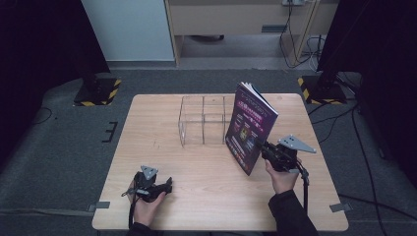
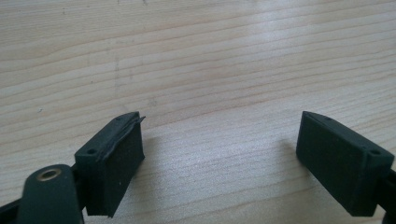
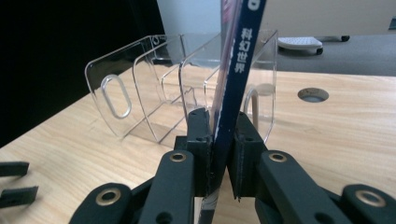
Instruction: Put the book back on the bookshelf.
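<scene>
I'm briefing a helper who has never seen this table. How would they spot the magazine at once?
Start at the wooden table and find the clear plastic organizer near its middle. Just right of it stands the magazine, held upright and tilted by the right gripper, whose jaws clamp its spine. Its dark purple cover with bright print is the one colourful, opaque thing there.

High view is soft and low-res, evenly lit from above: table (image 1: pixel 206 196) bright, dark curtains at both sides crushed to black, floor dim. Left gripper view is sharp on the wood grain with a pale sheen across the upper half, and the pads (image 2: pixel 116 158) throw soft shadows toward the camera. Right gripper view has glare on the clear organizer (image 3: pixel 140 88), near linkage slightly blurred, left background black.
</scene>
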The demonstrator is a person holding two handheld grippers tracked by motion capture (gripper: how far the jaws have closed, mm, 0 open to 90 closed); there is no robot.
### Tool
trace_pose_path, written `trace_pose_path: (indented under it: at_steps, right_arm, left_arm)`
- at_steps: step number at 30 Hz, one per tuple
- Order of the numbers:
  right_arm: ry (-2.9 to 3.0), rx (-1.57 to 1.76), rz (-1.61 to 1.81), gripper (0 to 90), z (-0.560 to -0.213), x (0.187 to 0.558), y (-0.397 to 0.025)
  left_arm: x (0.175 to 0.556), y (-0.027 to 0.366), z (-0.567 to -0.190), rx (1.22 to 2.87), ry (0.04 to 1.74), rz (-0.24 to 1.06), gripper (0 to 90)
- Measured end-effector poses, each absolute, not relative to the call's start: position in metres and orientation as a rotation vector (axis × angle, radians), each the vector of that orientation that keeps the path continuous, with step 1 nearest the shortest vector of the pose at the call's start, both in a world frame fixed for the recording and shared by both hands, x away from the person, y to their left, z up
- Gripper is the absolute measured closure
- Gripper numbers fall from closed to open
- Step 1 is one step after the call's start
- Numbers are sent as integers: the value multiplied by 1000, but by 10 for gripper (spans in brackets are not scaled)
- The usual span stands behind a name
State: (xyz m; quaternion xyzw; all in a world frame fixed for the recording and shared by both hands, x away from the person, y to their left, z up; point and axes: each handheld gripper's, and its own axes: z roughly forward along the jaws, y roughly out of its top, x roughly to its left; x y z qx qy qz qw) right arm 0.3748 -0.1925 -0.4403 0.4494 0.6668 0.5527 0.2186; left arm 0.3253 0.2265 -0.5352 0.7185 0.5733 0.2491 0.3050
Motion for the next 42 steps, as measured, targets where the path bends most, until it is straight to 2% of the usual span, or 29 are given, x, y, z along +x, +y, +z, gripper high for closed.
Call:
trace_pose_path:
  at_steps: [23,34,40,42]
  right_arm:
    - [1922,1246,1458,787,-455,355,-195]
    - [1799,1233,1527,719,-426,364,-200]
    - [1764,1257,1545,738,-416,373,-201]
    - [1763,1274,1553,771,-417,374,-199]
  left_arm:
    - [325,226,-535,1904,1520,660,134]
    - [326,226,-535,1904,1521,660,133]
    - [326,226,-535,1904,1521,660,133]
    - [326,226,-535,1904,1521,660,133]
